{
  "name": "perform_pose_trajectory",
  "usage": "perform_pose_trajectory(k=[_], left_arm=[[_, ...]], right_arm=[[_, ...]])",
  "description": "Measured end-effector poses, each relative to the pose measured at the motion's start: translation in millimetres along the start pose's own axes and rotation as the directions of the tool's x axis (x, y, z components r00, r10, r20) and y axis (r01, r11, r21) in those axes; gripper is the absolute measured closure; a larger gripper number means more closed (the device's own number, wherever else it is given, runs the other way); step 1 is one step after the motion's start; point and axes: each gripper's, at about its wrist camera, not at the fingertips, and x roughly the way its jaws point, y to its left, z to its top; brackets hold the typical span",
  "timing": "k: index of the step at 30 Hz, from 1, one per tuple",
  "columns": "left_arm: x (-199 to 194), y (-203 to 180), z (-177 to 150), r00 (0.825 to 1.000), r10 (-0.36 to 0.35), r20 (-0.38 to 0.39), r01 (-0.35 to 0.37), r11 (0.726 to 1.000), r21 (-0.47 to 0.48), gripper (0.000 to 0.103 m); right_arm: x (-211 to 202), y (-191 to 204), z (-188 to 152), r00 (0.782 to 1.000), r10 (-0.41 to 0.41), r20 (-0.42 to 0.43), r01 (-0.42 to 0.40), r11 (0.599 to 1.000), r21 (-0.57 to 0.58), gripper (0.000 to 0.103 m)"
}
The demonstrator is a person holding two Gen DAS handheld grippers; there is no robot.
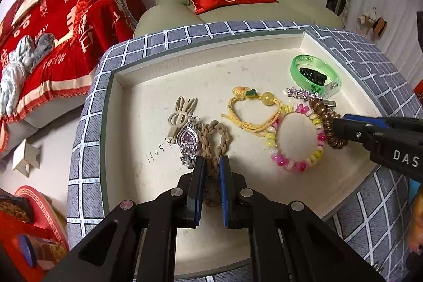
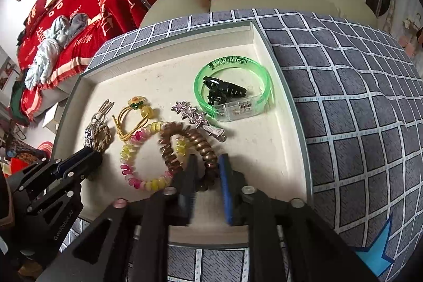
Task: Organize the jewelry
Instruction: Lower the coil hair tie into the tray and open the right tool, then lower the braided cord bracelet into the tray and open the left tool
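Between my left gripper's point(image 1: 212, 171) fingers lies the rope loop point(image 1: 214, 142), pinched, stretching away. Right gripper point(image 2: 207, 171) pinches the brown coil point(image 2: 201, 147).

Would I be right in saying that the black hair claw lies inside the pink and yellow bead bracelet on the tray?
Not quite: the black hair claw lies inside the green bangle, not the pink and yellow bead bracelet. The right wrist view shows it clearly, with both lying on the tray.
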Motion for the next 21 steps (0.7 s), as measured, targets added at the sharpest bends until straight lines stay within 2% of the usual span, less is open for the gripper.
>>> perform_pose_trajectory(k=[2, 7, 9, 14, 21], left_arm=[[-0.2, -1.5, -0.2, 1.000, -0.004, -0.003, 0.004, 1.000, 0.004, 0.076], [-1.8, -1.5, -2.2, 1.000, -0.004, 0.004, 0.004, 1.000, -0.002, 0.076], [-3.5, -1.1, -2.4, 1.000, -0.004, 0.010, 0.004, 1.000, -0.005, 0.076], [-10.9, 3.5, 0.5, 0.999, -0.014, 0.042, 0.015, 0.999, -0.039, 0.076], [-16.1, 7.1, 8.0, 0.999, -0.006, 0.048, 0.009, 0.998, -0.062, 0.075]], right_arm=[[-0.7, 2.5, 0.8, 1.000, -0.002, 0.004, 0.002, 1.000, -0.006, 0.052], [-8.5, 5.9, -1.9, 1.000, 0.022, 0.014, -0.023, 1.000, 0.005, 0.050], [-16.1, 5.2, -3.1, 0.999, 0.038, 0.028, -0.038, 0.999, 0.012, 0.045], [-37.0, 4.6, -7.3, 0.996, 0.057, 0.069, -0.058, 0.998, 0.017, 0.045], [-56.9, 1.4, -11.6, 0.992, 0.072, 0.107, -0.076, 0.997, 0.033, 0.044]])
